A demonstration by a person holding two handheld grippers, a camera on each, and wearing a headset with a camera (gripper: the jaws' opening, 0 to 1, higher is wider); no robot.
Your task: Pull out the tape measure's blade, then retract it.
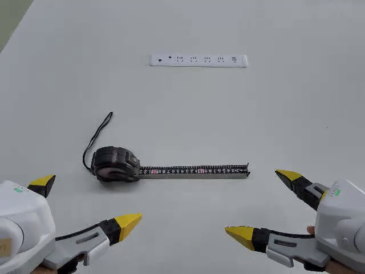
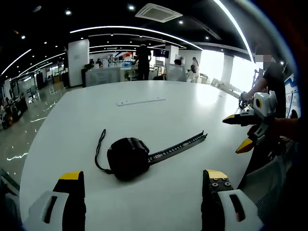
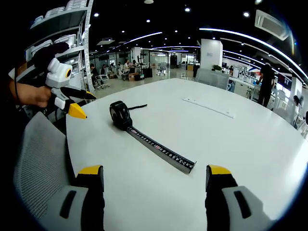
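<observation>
A black tape measure (image 1: 116,164) lies on the white table, its wrist strap (image 1: 97,137) trailing back and left. Its blade (image 1: 194,170) is pulled out to the right and rests flat on the table. The case (image 2: 127,157) and blade (image 2: 178,146) sit just ahead of my left gripper (image 2: 143,180), which is open and empty. My left gripper (image 1: 85,202) is at the near left. My right gripper (image 1: 263,202) at the near right is open too, its yellow tips apart. The blade's end (image 3: 188,165) lies just ahead of my right gripper (image 3: 154,175), with the case (image 3: 120,114) farther off.
A white power strip (image 1: 199,60) lies flat toward the far side of the table. The table (image 1: 285,114) is bare around the tape measure. In the gripper views an office with desks and people stretches behind the table.
</observation>
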